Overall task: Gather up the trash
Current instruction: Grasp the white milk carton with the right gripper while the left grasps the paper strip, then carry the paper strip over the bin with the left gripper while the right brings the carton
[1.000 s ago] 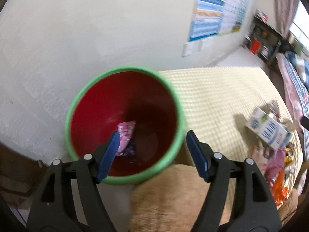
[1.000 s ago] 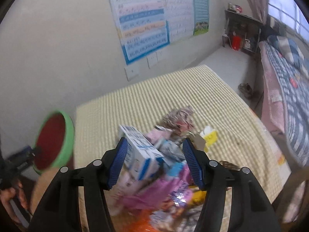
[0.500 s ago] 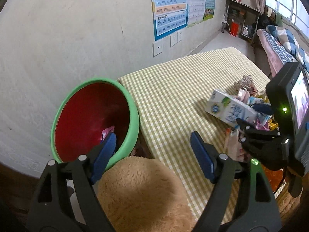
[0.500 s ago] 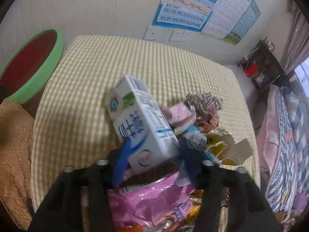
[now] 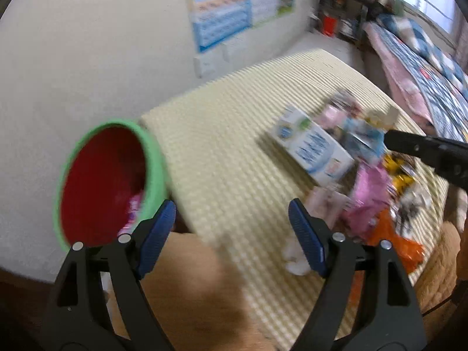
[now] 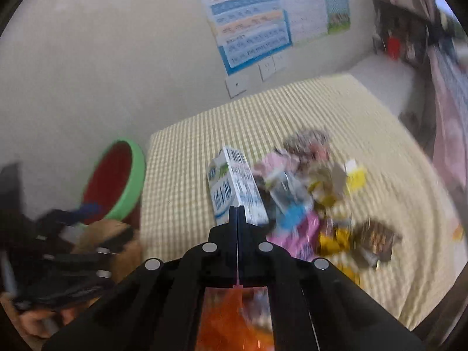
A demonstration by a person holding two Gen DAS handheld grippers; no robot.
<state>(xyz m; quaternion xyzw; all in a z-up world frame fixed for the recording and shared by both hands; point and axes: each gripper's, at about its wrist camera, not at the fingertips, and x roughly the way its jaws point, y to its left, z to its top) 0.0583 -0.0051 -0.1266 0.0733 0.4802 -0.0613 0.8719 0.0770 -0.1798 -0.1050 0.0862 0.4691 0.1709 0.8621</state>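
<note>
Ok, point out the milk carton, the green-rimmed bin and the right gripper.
milk carton (image 6: 234, 187): right wrist view, its white printed side.
green-rimmed bin (image 5: 155, 158): left wrist view, its green rim.
right gripper (image 6: 237, 209): right wrist view, its shut fingertips.

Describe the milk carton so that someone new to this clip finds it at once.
Start at the yellow checked tablecloth and go to the trash pile on it. The milk carton lies on the pile's edge nearest the green-rimmed bin: the only rigid white-and-blue box among crumpled wrappers.
</note>
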